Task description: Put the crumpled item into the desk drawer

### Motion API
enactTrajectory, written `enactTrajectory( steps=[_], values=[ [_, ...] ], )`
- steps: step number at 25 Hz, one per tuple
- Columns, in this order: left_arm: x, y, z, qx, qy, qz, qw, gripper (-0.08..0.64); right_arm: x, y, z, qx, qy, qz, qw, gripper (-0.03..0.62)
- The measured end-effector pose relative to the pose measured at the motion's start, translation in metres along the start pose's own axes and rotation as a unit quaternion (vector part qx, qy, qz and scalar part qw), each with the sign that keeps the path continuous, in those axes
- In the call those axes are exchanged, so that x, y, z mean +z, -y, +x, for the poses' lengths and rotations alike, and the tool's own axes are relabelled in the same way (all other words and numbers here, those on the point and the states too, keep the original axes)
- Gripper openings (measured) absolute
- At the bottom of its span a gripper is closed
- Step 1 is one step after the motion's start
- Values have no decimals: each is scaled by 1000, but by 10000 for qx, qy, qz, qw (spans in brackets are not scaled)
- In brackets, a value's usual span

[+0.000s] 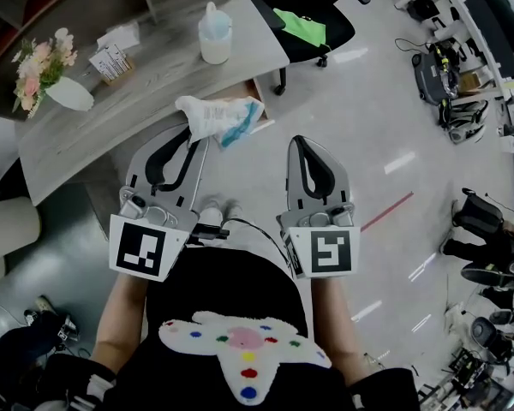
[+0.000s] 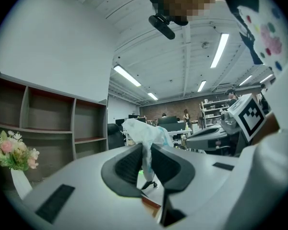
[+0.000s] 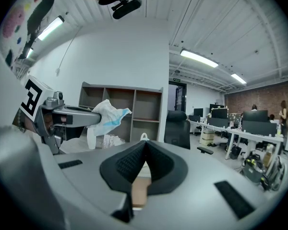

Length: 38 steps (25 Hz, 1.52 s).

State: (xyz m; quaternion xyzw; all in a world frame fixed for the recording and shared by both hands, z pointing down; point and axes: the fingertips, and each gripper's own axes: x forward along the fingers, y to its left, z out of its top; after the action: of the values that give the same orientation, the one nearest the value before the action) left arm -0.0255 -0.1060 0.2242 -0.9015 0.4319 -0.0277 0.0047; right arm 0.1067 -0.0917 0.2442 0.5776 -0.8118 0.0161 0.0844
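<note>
Head view: the crumpled item (image 1: 218, 116) is clamped at the tip of the left gripper (image 1: 195, 141), centre frame, just beside the desk (image 1: 111, 118) corner.

Left gripper view: the item's bulk is bunched above the jaws.

Right gripper view: the right gripper (image 3: 145, 157) is closed together on nothing, with the item at its left.

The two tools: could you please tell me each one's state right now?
Left tool: closed on the crumpled item.
Right tool: closed, holding nothing.
</note>
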Motion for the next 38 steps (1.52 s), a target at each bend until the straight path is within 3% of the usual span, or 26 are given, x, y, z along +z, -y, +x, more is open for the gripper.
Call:
enactTrajectory(
  steps=[6, 18, 38],
  values=[
    [-4, 0, 1, -20, -54, -13, 10000, 58, -5, 6, -1, -91, -29, -203, 9997, 5],
    [-23, -1, 5, -32, -318, -59, 9995, 58, -23, 6, 5, 13, -255, -15, 9997, 5],
    [-108, -1, 5, -34, -978, -402, 9944, 58, -101, -5, 25, 153, -832, 197, 9962, 5]
  ],
)
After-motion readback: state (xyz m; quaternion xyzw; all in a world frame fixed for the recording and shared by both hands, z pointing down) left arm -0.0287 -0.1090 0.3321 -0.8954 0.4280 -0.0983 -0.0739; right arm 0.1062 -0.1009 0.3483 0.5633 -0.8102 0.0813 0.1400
